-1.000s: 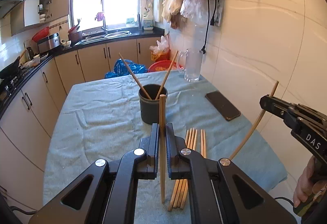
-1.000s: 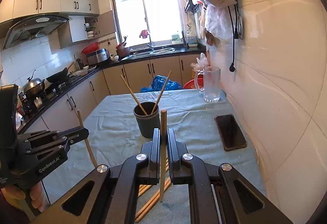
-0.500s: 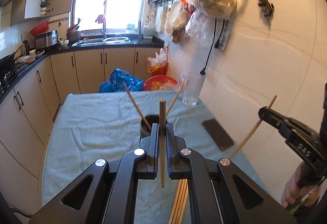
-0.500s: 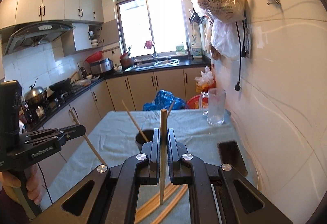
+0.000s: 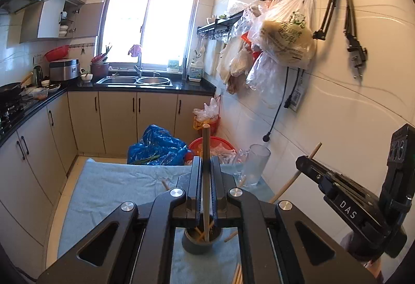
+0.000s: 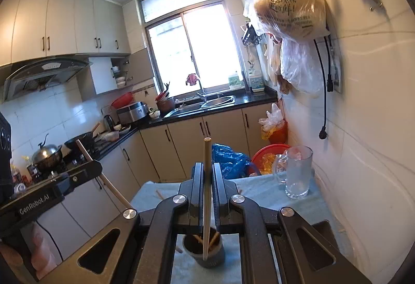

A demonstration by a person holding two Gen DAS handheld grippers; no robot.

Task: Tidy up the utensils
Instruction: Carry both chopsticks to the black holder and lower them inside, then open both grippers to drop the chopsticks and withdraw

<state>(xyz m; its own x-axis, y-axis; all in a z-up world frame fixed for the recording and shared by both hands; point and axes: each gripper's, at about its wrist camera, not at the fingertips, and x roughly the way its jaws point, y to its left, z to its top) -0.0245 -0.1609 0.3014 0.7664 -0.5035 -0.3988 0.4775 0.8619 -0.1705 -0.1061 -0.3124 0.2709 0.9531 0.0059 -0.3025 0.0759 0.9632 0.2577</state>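
My left gripper [image 5: 206,167] is shut on a wooden chopstick [image 5: 205,149] held upright, its lower tip over the mouth of the dark grey cup [image 5: 201,242] below. My right gripper [image 6: 207,175] is shut on another upright chopstick [image 6: 206,159], its tip also over the cup [image 6: 205,255]. The cup holds two chopsticks and stands on the blue cloth-covered table [image 5: 109,185]. Each gripper shows in the other's view: the right one [image 5: 308,166], the left one [image 6: 88,170]. Loose chopsticks [image 5: 237,275] lie near the cup.
A glass mug [image 6: 298,175] stands at the table's far right by the tiled wall. A dark phone [image 6: 321,227] lies right of the cup. Blue bag [image 5: 158,146] and red basin [image 5: 215,144] sit on the floor beyond. Plastic bags [image 5: 285,35] hang on the wall.
Both grippers have risen and moved forward with their chopsticks, from short of the cup to above it. The cup now shows low between the jaws in both views.
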